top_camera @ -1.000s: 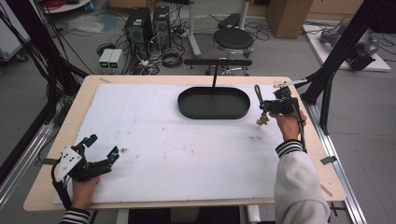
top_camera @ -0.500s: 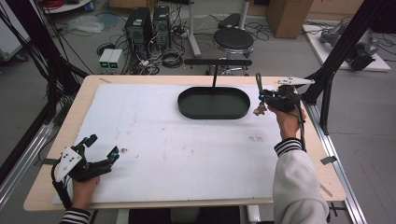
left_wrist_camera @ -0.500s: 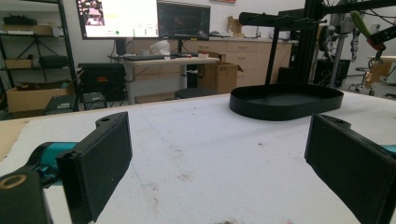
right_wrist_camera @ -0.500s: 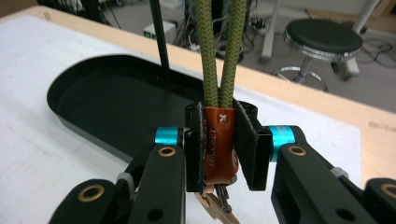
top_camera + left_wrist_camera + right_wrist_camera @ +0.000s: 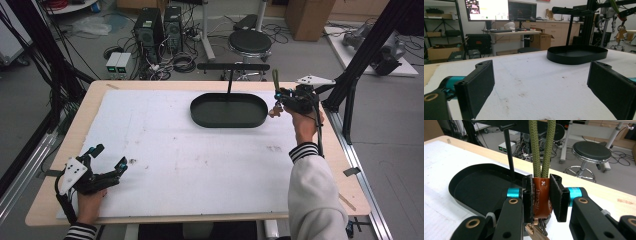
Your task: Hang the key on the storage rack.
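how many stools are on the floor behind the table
1: a round black stool stands on the floor beyond the table's far edge, behind the rack's crossbar, also visible in the right gripper view. Others may be hidden.

A brown leather tab (image 5: pixel 541 196) on an olive-green rope loop (image 5: pixel 541 147) is showing between black jaw pads with teal collars, over a black oval tray (image 5: pixel 229 111). A white, brown-smudged mat (image 5: pixel 190 160) is covering the pale wood table (image 5: pixel 350 192); black-and-white striped cuffs (image 5: pixel 304 151) are edging white sleeves.

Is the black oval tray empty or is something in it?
Empty. The black oval tray shows a bare floor in the high view; the keychain is still clamped in the right gripper, off the tray's end.
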{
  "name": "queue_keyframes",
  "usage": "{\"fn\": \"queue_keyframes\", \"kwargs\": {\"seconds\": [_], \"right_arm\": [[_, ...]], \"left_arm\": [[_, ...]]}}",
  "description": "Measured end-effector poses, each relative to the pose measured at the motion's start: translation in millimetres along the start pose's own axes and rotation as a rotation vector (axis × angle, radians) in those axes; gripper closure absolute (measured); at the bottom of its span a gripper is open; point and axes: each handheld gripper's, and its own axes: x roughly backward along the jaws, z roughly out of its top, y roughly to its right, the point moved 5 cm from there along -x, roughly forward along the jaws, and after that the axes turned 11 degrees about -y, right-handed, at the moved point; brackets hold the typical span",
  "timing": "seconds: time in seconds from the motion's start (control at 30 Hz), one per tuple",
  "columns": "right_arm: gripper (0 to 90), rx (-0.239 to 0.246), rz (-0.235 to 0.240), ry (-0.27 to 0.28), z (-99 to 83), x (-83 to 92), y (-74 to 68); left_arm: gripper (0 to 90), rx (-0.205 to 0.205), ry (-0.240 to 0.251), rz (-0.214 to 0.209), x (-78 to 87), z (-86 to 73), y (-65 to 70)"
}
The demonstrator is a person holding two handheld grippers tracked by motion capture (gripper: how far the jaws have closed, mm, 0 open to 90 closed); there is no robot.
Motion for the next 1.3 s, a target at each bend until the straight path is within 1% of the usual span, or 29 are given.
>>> {"fn": "queue_keyframes", "kwargs": {"seconds": [0.13, 0.2, 0.3, 0.47, 0.53, 0.57, 0.63, 1.1, 1.3], "right_arm": [[74.0, -0.011, -0.003, 0.009, 0.7, -2.2, 1.0], [74.0, -0.019, -0.006, 0.005, 0.8, -2.9, 1.1], [74.0, -0.017, -0.014, 0.004, 4.4, -8.3, 2.0], [74.0, -0.020, -0.024, 0.002, 10.1, -15.3, -0.9], [74.0, -0.015, -0.029, 0.003, 12.6, -19.0, -2.5], [74.0, -0.006, -0.040, -0.002, 15.2, -22.4, -4.8], [74.0, -0.013, -0.045, 0.003, 17.1, -25.7, -5.9], [74.0, -0.019, -0.076, -0.011, 20.1, -37.8, -7.8], [74.0, -0.033, -0.084, -0.017, 19.3, -40.3, -7.4]], "left_arm": [[7.9, 0.000, 0.000, 0.000, 0.0, 0.0, 0.0], [7.9, 0.000, 0.001, 0.001, 0.0, 0.0, -0.1], [7.9, 0.000, 0.000, 0.002, 0.0, 0.0, -0.4], [7.9, 0.000, -0.001, 0.002, 0.0, 0.0, -0.5], [7.9, 0.000, -0.001, 0.002, 0.0, 0.0, -0.5], [7.9, 0.000, -0.001, 0.002, 0.0, 0.0, -0.5], [7.9, 0.000, -0.001, 0.002, 0.0, 0.0, -0.5], [7.9, 0.004, -0.001, 0.002, -0.2, 0.0, -0.7], [7.9, 0.003, -0.001, 0.002, -0.1, 0.0, -0.8]]}}
